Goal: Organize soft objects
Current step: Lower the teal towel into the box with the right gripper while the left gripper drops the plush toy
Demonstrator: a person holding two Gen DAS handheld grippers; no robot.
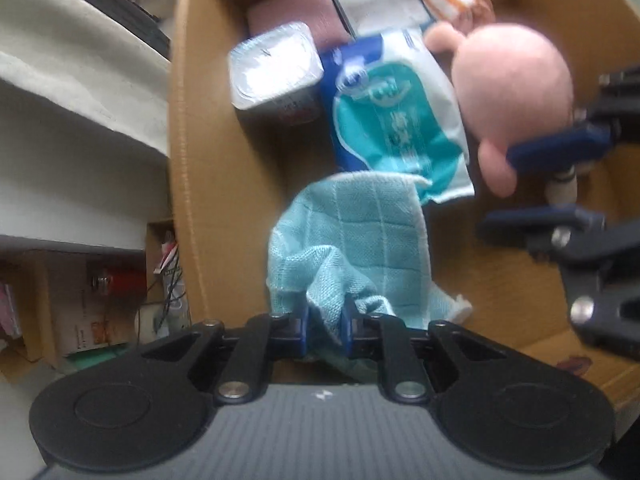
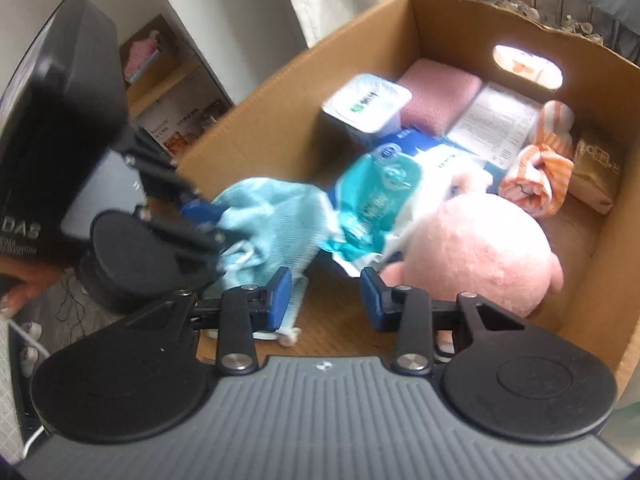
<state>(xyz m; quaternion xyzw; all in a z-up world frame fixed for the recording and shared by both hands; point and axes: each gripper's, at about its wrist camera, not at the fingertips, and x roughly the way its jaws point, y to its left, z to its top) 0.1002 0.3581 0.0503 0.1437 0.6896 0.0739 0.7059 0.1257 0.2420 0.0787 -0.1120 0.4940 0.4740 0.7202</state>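
Observation:
A light blue checked cloth (image 1: 352,240) lies crumpled on the floor of a cardboard box (image 1: 192,160). My left gripper (image 1: 326,324) is shut on a fold of it. In the right wrist view the same cloth (image 2: 272,216) hangs from the left gripper (image 2: 212,224) at the box's near left corner. My right gripper (image 2: 326,300) stands open over the box floor, nothing pressed between its pads. A round pink plush toy (image 2: 480,252) lies just right of it, against one finger. In the left wrist view the right gripper (image 1: 504,190) sits below the plush (image 1: 516,80).
The box (image 2: 280,112) also holds a teal and white tissue pack (image 1: 400,120), a white wrapped pack (image 1: 276,68), a pink pad (image 1: 296,12), an orange striped cloth (image 2: 536,176) and a tan packet (image 2: 592,184). White shelves (image 1: 80,80) stand left of the box.

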